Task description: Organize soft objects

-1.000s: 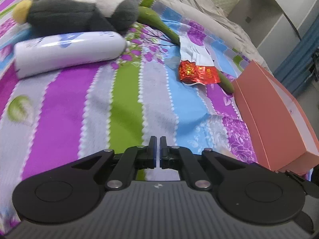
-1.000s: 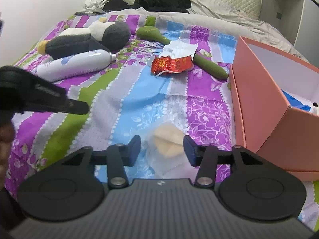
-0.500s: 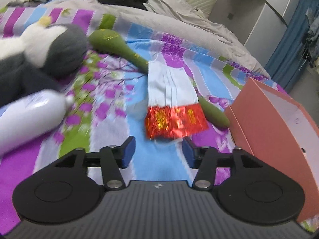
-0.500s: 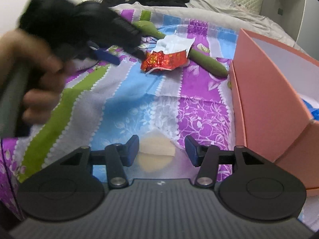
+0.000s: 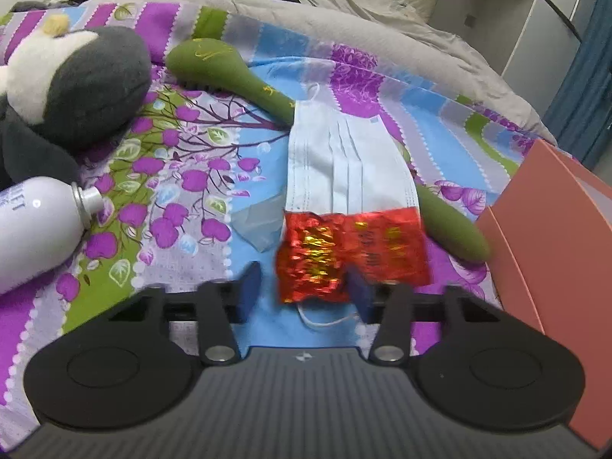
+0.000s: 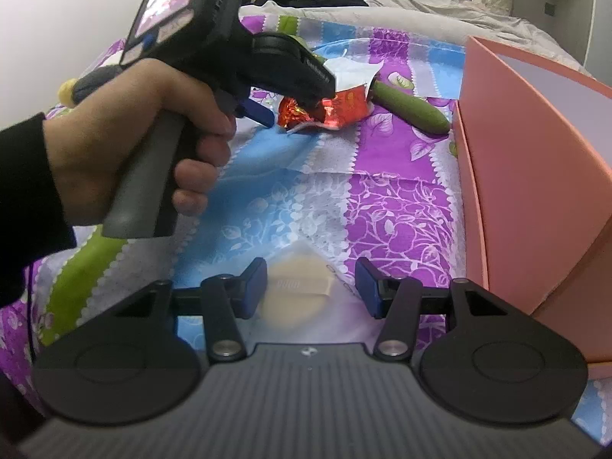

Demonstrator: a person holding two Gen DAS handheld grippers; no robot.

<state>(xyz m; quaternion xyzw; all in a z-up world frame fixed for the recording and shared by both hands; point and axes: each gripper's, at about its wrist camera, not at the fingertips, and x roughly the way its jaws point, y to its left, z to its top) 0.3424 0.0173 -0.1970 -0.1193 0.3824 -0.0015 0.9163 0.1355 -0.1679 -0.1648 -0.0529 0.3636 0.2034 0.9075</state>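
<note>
The left gripper (image 5: 304, 290) sits low over the striped bedspread (image 5: 191, 267), its jaws closing around the near edge of the red foil packet (image 5: 352, 254); the packet lies between the 2 blue pads, the right pad at or under its edge, and a firm pinch cannot be confirmed because the packet is blurred. The packet rests on the lower end of a white face mask (image 5: 346, 160), whose ear loop trails out beneath it toward the gripper. The mask in turn lies across a long green roller (image 5: 229, 70) that runs diagonally from upper left to lower right, ending near the pink box (image 5: 554, 229). A grey and white plush toy (image 5: 72, 80) and a white bottle (image 5: 34, 225) lie to the left, well apart from the packet. In the right wrist view, a hand (image 6: 126, 141) grips the left gripper's handle. The right gripper (image 6: 311, 290) hovers with its jaws spread, 1 on each side of a pale beige pad (image 6: 296, 294) lying on the bedspread; the left finger is just beside it, the right finger clear. The box stands just right of this gripper.
</note>
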